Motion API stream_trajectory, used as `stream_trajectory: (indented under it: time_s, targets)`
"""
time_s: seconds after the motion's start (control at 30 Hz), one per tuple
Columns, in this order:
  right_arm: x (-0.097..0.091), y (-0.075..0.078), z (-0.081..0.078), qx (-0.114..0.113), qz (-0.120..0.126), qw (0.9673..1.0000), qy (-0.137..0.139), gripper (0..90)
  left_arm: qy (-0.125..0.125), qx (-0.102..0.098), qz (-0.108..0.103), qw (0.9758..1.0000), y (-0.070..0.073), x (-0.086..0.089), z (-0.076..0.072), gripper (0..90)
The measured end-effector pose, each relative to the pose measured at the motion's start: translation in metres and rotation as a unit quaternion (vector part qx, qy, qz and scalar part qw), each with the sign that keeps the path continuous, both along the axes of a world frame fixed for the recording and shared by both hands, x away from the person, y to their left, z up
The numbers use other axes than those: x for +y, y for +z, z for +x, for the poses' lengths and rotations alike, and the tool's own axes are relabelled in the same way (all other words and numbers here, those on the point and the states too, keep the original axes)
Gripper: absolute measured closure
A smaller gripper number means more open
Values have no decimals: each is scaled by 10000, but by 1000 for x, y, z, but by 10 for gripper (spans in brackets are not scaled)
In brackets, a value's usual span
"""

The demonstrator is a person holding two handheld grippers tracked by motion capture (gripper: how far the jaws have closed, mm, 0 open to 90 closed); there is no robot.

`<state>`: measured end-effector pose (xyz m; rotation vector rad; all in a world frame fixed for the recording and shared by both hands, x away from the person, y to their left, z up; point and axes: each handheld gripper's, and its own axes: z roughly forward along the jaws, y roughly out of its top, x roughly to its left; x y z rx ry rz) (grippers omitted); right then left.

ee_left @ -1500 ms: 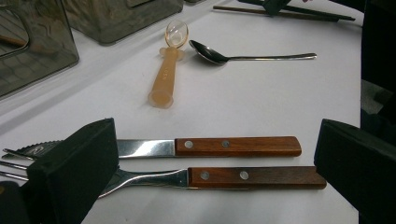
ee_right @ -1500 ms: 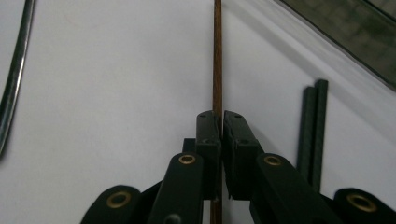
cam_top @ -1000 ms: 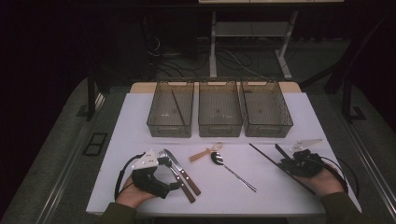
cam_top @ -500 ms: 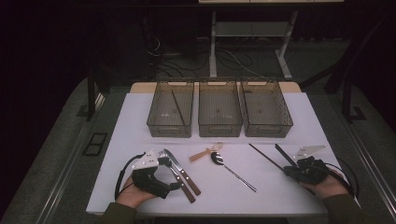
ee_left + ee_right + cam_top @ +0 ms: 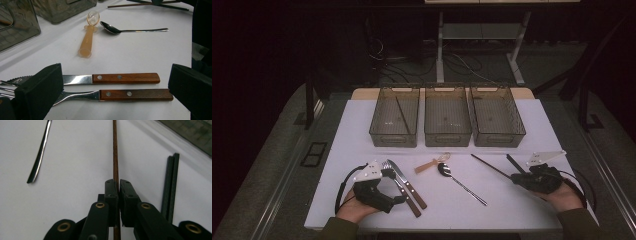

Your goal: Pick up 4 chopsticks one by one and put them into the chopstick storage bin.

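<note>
My right gripper (image 5: 515, 178) lies low at the table's right. Its jaws have just been closing and now pinch a thin brown chopstick (image 5: 115, 150), which runs straight ahead from the gripper (image 5: 118, 187). That chopstick (image 5: 488, 167) lies flat on the white table (image 5: 542, 125). My left gripper (image 5: 393, 187) rests open at the front left. Its jaws straddle a wood-handled knife (image 5: 125, 78) and fork (image 5: 135, 94) lying side by side without touching them.
Three smoky plastic bins (image 5: 447, 117) stand in a row at the back; the left bin (image 5: 394, 117) holds a chopstick. A metal spoon (image 5: 459, 182) and an orange plastic spoon (image 5: 432, 163) lie mid-table. A black chopstick pair (image 5: 171, 182) lies beside the right gripper.
The right gripper's jaws have closed onto the brown chopstick. The left gripper and the cutlery have not moved.
</note>
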<state>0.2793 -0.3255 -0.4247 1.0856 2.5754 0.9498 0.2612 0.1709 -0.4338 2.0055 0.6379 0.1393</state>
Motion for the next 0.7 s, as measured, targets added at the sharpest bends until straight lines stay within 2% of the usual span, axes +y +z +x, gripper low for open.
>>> stream_trajectory:
  time_s: [0.37,0.7]
  targets:
    - [15,16,7,-179,235,9994,196,853,-2,12,6,10000,0,0,0,0]
    - [25,31,14,-339,503,9979,243,852,-29,11,26,10000,-1,-1,1,0]
